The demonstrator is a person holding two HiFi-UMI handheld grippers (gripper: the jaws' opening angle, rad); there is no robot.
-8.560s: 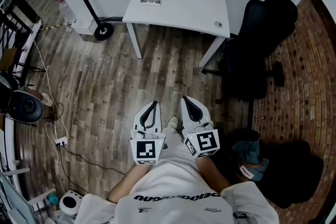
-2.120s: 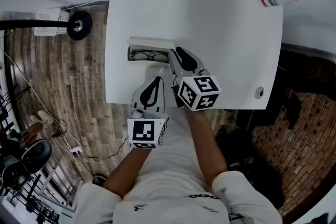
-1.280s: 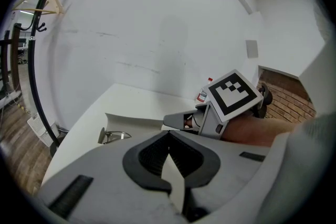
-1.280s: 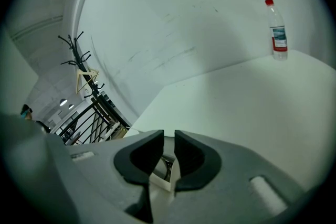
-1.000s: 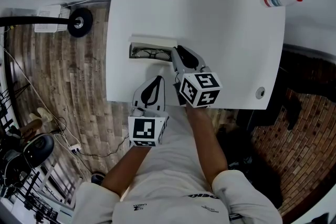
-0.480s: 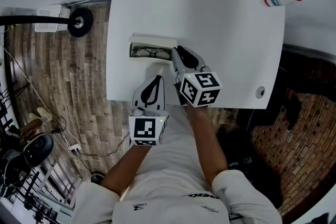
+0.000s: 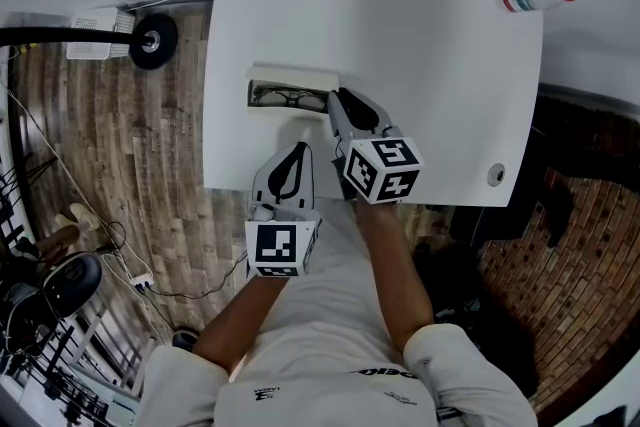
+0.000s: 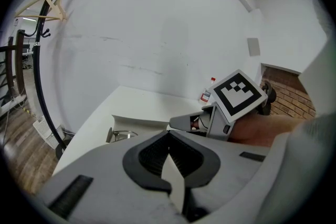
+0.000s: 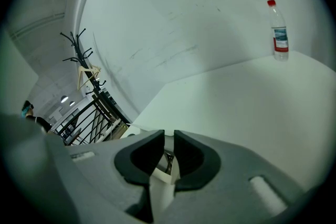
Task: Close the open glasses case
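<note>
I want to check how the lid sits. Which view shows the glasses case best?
Head view: the whole glasses case lies open, seen from above, glasses inside. The left gripper view shows it low and partly hidden. The right gripper view shows only a sliver between its jaws.

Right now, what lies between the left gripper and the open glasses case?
Only bare white table; the head view shows it between the left gripper and the glasses case.
</note>
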